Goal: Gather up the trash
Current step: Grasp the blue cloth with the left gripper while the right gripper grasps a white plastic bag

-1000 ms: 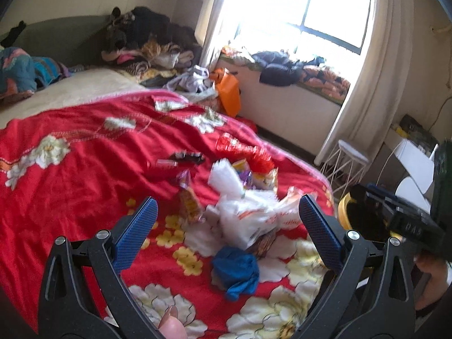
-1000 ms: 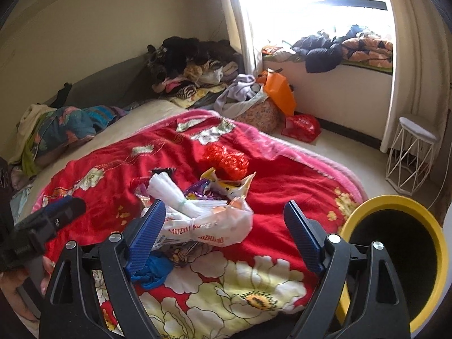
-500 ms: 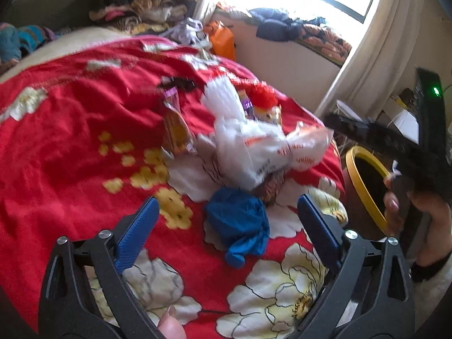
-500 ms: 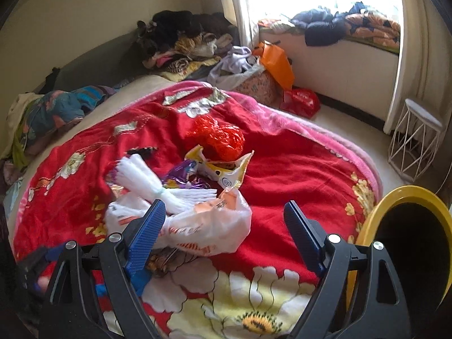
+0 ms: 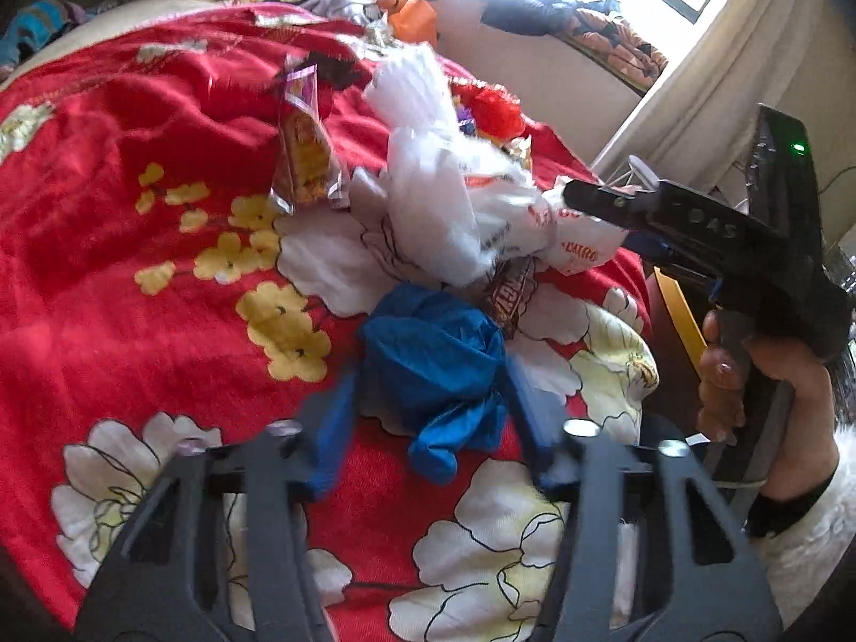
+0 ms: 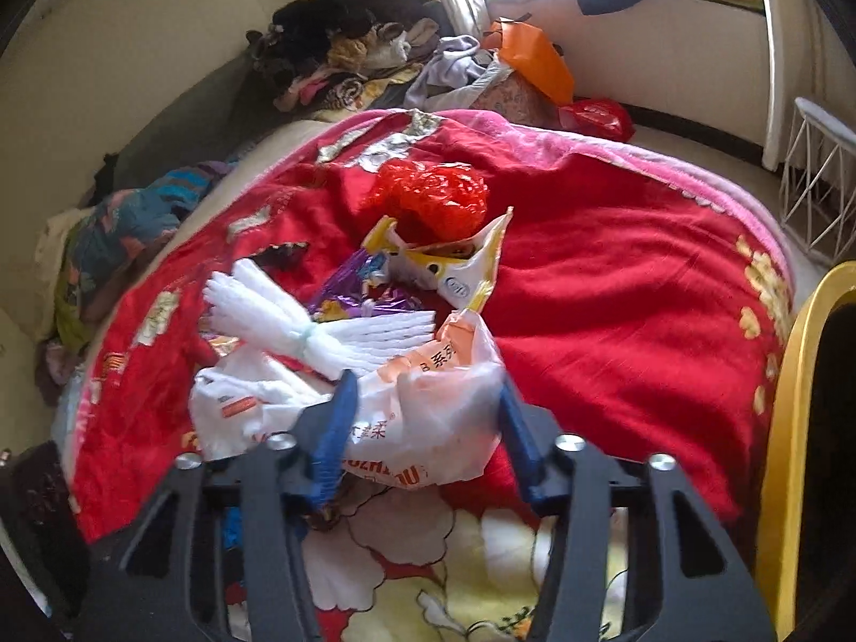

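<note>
- The left gripper (image 5: 428, 417) stands part-open, its blurred blue fingers (image 5: 329, 444) flanking the crumpled blue bag (image 5: 433, 369) on the red floral blanket (image 5: 134, 246); whether they touch it cannot be told.
- Beyond the blue bag, a snack wrapper (image 5: 305, 155) leans beside the white plastic bag (image 6: 422, 412), which holds white foam netting (image 6: 299, 321).
- The right gripper (image 6: 422, 428) brackets the white plastic bag, jaws apart.
- Behind it lies an opened yellow-white pouch (image 6: 455, 267), contents hidden.
- The yellow bin (image 6: 802, 428), cut off at the frame edge, shows only darkness inside.
</note>
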The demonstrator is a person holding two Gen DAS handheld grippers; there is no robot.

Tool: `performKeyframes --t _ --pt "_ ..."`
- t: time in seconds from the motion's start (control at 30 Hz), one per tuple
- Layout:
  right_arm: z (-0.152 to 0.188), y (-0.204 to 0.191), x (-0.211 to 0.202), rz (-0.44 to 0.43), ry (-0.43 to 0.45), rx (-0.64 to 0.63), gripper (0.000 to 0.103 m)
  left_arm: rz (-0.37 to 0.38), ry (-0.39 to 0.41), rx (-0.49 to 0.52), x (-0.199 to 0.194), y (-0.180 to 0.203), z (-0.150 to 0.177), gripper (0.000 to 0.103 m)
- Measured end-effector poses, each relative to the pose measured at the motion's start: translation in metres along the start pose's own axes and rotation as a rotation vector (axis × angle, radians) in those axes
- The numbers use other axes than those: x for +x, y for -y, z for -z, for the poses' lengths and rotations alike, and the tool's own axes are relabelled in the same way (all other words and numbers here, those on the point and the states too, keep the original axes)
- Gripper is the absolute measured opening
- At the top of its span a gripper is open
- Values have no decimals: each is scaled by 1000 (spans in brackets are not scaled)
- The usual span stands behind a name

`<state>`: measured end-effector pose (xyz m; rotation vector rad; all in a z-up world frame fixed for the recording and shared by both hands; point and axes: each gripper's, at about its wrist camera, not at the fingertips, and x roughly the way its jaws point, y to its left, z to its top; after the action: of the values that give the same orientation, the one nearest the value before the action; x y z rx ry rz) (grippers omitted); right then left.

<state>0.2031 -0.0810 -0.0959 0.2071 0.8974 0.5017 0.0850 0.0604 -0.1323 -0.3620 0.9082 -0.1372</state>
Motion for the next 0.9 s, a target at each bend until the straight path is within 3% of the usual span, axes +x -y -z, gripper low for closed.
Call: performKeyframes --t 0.07,0.13,0.23,0.4,0.57,0.67,0.9 --pt "3 1 -9 -6 28 -3 29 11 -10 1 1 2 1 27" --pt "4 -1 -16 2 45 -21 28 16 -4 18 -1 5 1 18" --pt "4 -4 -30 24 90 -47 25 25 17 35 -6 9 0 14" --pt "-1 -1 -52 43 151 -53 25 37 68 47 -20 10 -6 13" --pt "-5 4 -67 -3 187 -27 24 49 133 52 -33 15 -13 12" --pt "-6 1 -75 25 215 -49 24 46 156 66 -38 19 -15 12" --pt "-6 2 -89 22 236 -37 24 51 197 77 -49 25 -19 12"
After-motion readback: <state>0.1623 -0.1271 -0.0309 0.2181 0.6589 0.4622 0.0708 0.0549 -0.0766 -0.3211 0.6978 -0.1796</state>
